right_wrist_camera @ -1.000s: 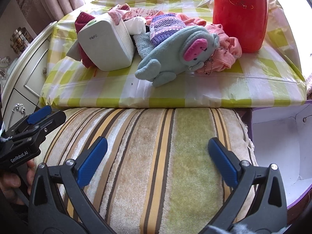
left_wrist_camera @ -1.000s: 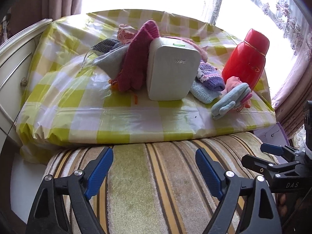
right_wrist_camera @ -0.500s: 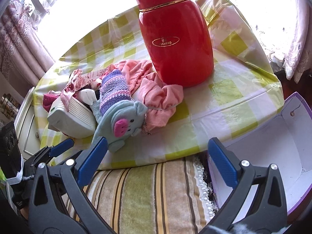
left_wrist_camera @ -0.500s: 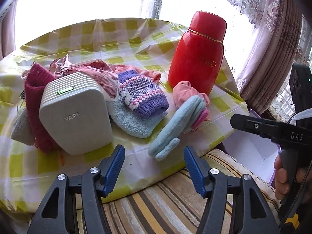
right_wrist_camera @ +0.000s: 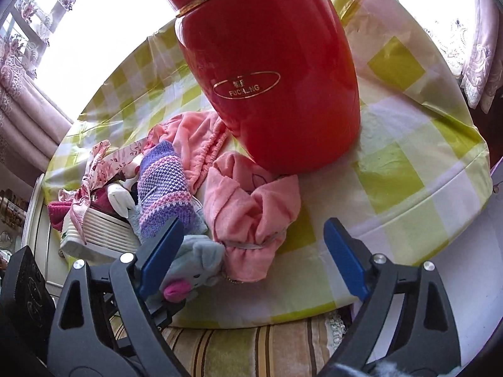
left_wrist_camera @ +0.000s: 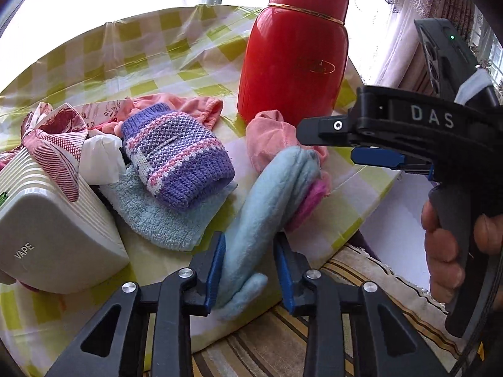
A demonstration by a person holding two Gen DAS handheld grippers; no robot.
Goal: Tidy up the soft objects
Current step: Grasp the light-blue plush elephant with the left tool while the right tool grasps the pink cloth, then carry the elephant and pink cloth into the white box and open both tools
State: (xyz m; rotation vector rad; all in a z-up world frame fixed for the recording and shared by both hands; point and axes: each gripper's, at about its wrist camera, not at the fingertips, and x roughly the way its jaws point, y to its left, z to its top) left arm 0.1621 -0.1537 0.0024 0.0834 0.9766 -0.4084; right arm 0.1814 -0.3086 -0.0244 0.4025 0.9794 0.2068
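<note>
Nearest to us, our left claw [left_wrist_camera: 248, 270] is closing around the light blue plush toy [left_wrist_camera: 267, 201], whose lower end is lying between the two blue pads; the left pad seems to be touching the fleece already, while a narrow gap is still showing beside the right pad [left_wrist_camera: 284, 270], so we are not yet gripping it. Our right claw [right_wrist_camera: 251, 260] is standing wide and closing a little, and it is hovering over the pink cloth [right_wrist_camera: 251, 216] bunched near the tabletop's [right_wrist_camera: 418, 169] front edge, with nothing pressed between its pads. A hand [left_wrist_camera: 452, 251] is holding that claw's handle at the right of the left view.

The toy is lying slantwise on the yellow checked tabletop, its pink patch turned toward the pink cloth and touching it. Just left of it, a purple knitted piece [left_wrist_camera: 179, 154] is resting on a pale blue fleece cloth [left_wrist_camera: 163, 216], and a white ribbed device [left_wrist_camera: 53, 238] marked VAPE is sitting further left with red-patterned fabric [left_wrist_camera: 59, 150] draped over it.

Behind the pink cloth, a red flask [left_wrist_camera: 295, 50] is standing upright. Beyond it, curtains [right_wrist_camera: 19, 116] are hanging by a bright window.
</note>
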